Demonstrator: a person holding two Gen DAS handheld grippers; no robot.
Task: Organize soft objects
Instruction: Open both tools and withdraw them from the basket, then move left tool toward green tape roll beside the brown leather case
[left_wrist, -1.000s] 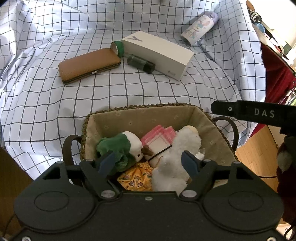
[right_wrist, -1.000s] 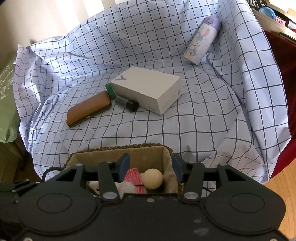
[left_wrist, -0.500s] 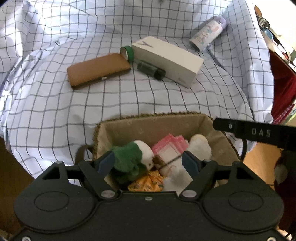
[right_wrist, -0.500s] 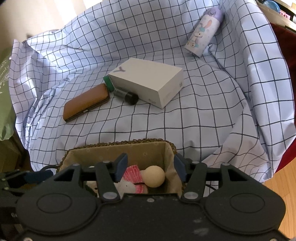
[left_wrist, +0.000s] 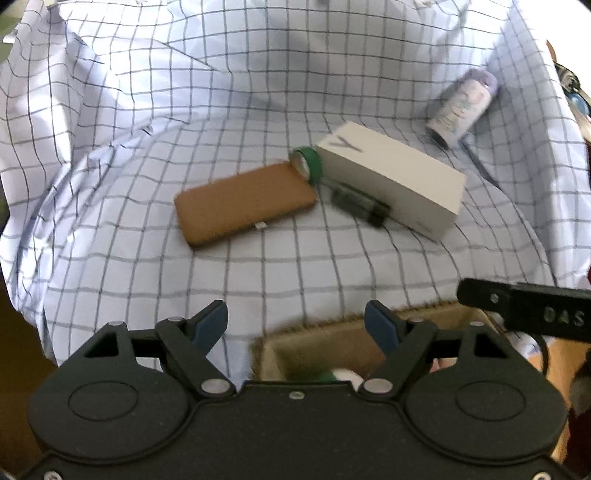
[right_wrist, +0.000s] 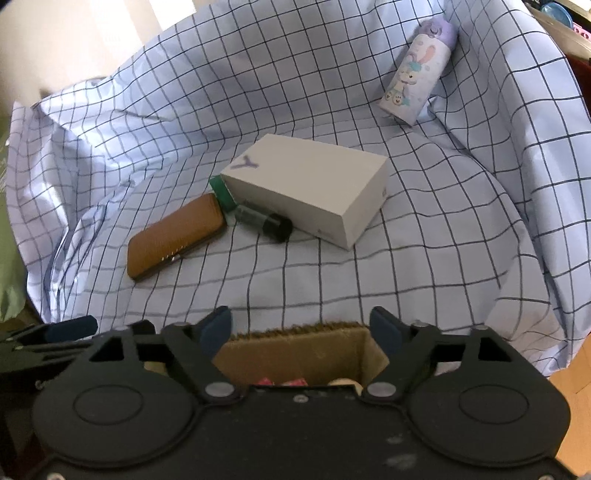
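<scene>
A woven basket with a beige liner (left_wrist: 332, 339) (right_wrist: 295, 350) sits at the near edge of the checked cloth, mostly hidden under both grippers. Only slivers of the soft toys in it show: green and white plush (left_wrist: 332, 376) and pink cloth (right_wrist: 284, 381). My left gripper (left_wrist: 295, 325) is open and empty above the basket's left side. My right gripper (right_wrist: 301, 328) is open and empty above the basket's right side; its finger shows in the left wrist view (left_wrist: 524, 310).
On the checked cloth (right_wrist: 332, 280) lie a brown case (left_wrist: 243, 203) (right_wrist: 177, 236), a green tape roll (left_wrist: 308, 162), a dark tube (right_wrist: 264, 219), a white box (left_wrist: 395, 181) (right_wrist: 310, 192) and a purple patterned bottle (left_wrist: 461, 107) (right_wrist: 417, 70). Wooden floor lies at the right.
Both grippers have drawn back and up from the basket. The basket and its toys have slid down and mostly out of both views.
</scene>
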